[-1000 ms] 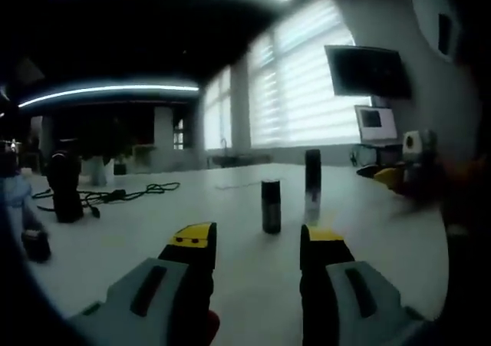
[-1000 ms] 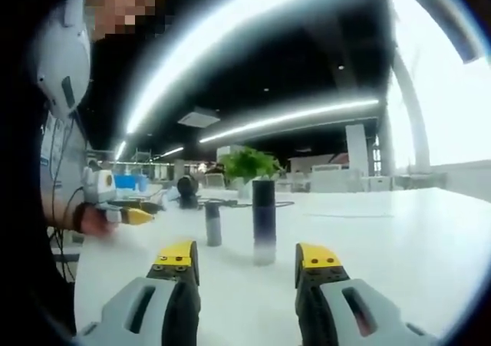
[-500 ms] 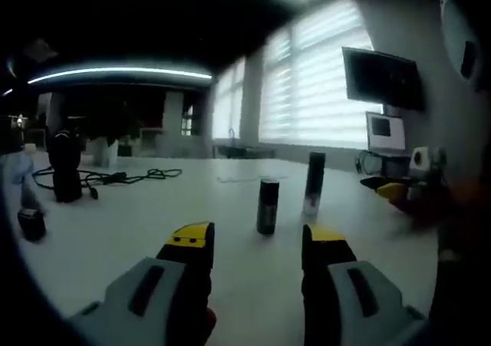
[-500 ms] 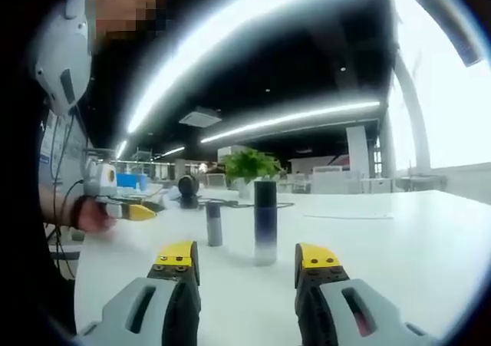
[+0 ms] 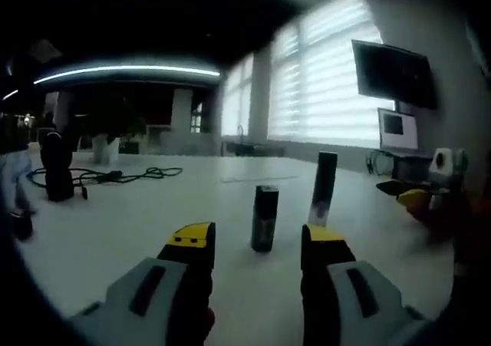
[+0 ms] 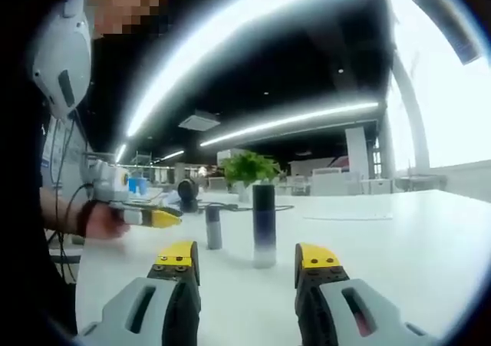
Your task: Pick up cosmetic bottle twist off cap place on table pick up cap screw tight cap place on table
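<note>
Left tool (image 5: 249,242) moved nearer short bottle (image 5: 265,219), ahead between wide jaws.

Dim, soft pictures — window glare, ceiling strip lights bowed by fisheye

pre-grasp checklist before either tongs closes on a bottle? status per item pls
1. Left tongs open, nothing held: ok.
2. Right tongs open, nothing held: ok.
3. Short bottle upright on the table, framed between the left jaws: ok.
4. Tall bottle upright, ahead of the right jaws: ok.
5. The two bottles stand apart, room to close on one: ok.
6. Cap seated or loose on either bottle: cannot tell.
</note>
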A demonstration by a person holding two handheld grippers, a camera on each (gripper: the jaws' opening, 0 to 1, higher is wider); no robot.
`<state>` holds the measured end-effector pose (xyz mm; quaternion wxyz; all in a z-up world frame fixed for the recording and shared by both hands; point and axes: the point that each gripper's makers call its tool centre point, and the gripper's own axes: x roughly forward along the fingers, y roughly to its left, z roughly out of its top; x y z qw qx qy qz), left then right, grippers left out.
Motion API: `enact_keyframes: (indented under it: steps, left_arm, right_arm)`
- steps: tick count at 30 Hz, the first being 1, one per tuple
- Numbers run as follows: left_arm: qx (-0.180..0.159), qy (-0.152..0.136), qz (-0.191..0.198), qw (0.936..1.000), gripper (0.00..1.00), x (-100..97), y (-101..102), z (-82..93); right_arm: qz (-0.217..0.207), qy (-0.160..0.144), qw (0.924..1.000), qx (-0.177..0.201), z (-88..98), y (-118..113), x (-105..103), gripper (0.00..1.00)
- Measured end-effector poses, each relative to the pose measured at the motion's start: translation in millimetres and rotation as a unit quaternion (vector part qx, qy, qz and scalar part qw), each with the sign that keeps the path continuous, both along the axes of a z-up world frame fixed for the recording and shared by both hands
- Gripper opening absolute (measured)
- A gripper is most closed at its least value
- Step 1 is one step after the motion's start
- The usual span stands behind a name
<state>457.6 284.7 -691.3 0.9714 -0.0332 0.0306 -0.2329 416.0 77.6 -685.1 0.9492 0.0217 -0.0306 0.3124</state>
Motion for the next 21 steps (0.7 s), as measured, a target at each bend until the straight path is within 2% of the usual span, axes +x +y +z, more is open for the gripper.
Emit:
enact_keyframes:
  steps: [7, 11, 13, 21]
  left_arm:
    - [0.008, 0.0, 0.007, 0.9999, 0.35, 9.0, -12, -2.8]
    - [0.016, 0.005, 0.024, 0.9996, 0.35, 18.3, -10, -7.1]
    - [0.009, 0.008, 0.028, 0.9995, 0.35, 22.5, -11, -8.2]
    - [0.025, 0.006, 0.038, 0.9989, 0.35, 37.4, -27, -10.5]
  right_arm:
    - [0.002, 0.001, 1.0, 0.002, 0.2, 0, 0, 0.42]
    - [0.002, -0.001, 1.0, 0.003, 0.7, 0, 0, 0.42]
    - [0.001, -0.001, 1.0, 0.003, 0.9, 0, 0, 0.42]
    - [0.0, -0.002, 1.0, 0.002, 0.7, -1, 0, 0.42]
